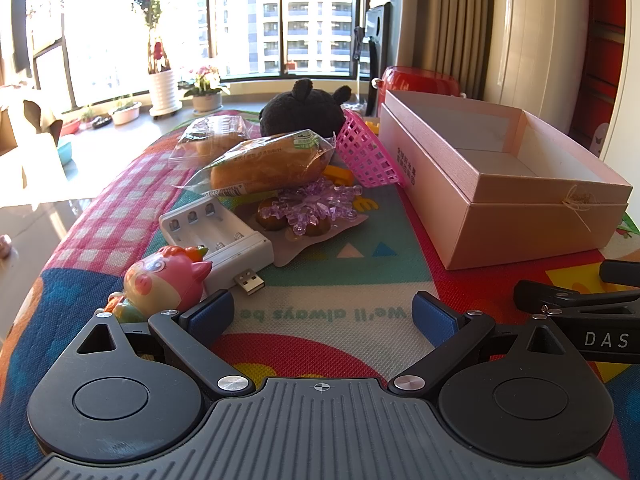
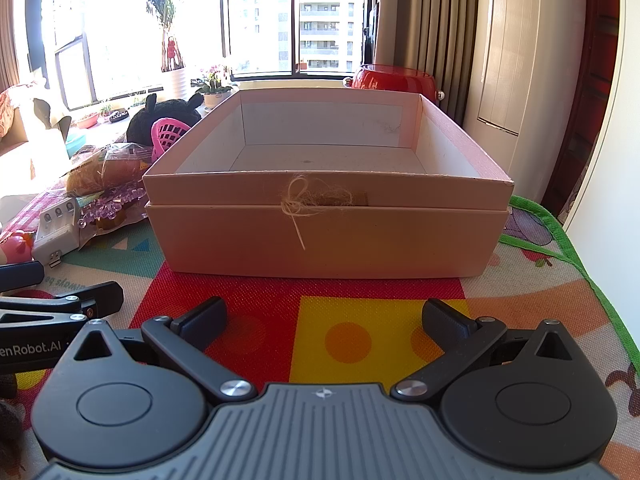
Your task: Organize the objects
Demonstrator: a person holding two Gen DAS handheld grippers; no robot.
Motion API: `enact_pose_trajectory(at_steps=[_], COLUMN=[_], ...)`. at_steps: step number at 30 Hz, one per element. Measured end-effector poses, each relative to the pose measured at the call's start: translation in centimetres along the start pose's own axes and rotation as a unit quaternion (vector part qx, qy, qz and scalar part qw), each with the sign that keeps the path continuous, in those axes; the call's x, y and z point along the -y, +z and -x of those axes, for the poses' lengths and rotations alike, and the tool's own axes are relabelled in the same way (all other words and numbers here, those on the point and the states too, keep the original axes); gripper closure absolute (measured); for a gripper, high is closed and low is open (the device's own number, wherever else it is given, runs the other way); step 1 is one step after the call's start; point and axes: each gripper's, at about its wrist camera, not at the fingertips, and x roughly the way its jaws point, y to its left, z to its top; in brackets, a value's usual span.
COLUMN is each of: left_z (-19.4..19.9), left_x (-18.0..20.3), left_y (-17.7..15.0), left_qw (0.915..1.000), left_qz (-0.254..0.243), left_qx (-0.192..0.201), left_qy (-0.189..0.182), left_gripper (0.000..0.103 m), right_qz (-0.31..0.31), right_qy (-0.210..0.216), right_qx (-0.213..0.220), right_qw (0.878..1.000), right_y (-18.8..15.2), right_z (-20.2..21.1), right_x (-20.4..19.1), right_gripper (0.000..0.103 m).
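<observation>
A: Count the grippers first.

B: Two. The left gripper (image 1: pixel 324 316) sits low over the play mat (image 1: pixel 320 280), blue pads spread wide, nothing between them. The right gripper (image 2: pixel 326 322) is likewise spread wide and empty, black pads, pointed at the pink box (image 2: pixel 320 236).

A: Boxes?

B: One, lidless, seated in what looks like its own lid, with a twine bow (image 2: pixel 298 200) on the near wall. Interior bare as far as both views show. From the left wrist it lies at 2 o'clock.

A: And the loose items?

B: All in a cluster from 10 to 12 o'clock of the left gripper. Wrapped bread rolls: two, the near bread roll (image 1: pixel 268 164) overlapping the far bread roll (image 1: pixel 212 140). Battery charger (image 1: pixel 218 236): one, white, four slots, USB plug toward the camera. Pink toy figure (image 1: pixel 168 280): one, touching the charger's near corner, just beside the left pad. Purple crystal snowflake (image 1: pixel 316 208): one, lying on a packet of brown sweets (image 1: pixel 280 220); sweet count unclear. Pink mesh basket (image 1: pixel 368 156): one, tipped on its side, against the box's left wall. Black plush toy (image 1: pixel 302 110): one, behind the bread.

A: Anything yellow?

B: Yellow pieces (image 1: pixel 340 176) under the basket; cannot tell how many.
</observation>
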Motion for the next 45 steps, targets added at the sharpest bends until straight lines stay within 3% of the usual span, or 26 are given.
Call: enact_pose_trajectory(at_steps=[45], left_z=[0.1], left_x=[-0.02], left_y=[-0.16], left_qw=[1.0], left_qz=[-0.004], left_qx=[0.0], left_qy=[0.004], left_gripper=[0.003], right_qz=[-0.002], right_qy=[0.002], right_qx=[0.0], right_qw=[1.0], right_y=[0.21], right_z=[0.27], right_x=[-0.12], right_gripper=[0.0])
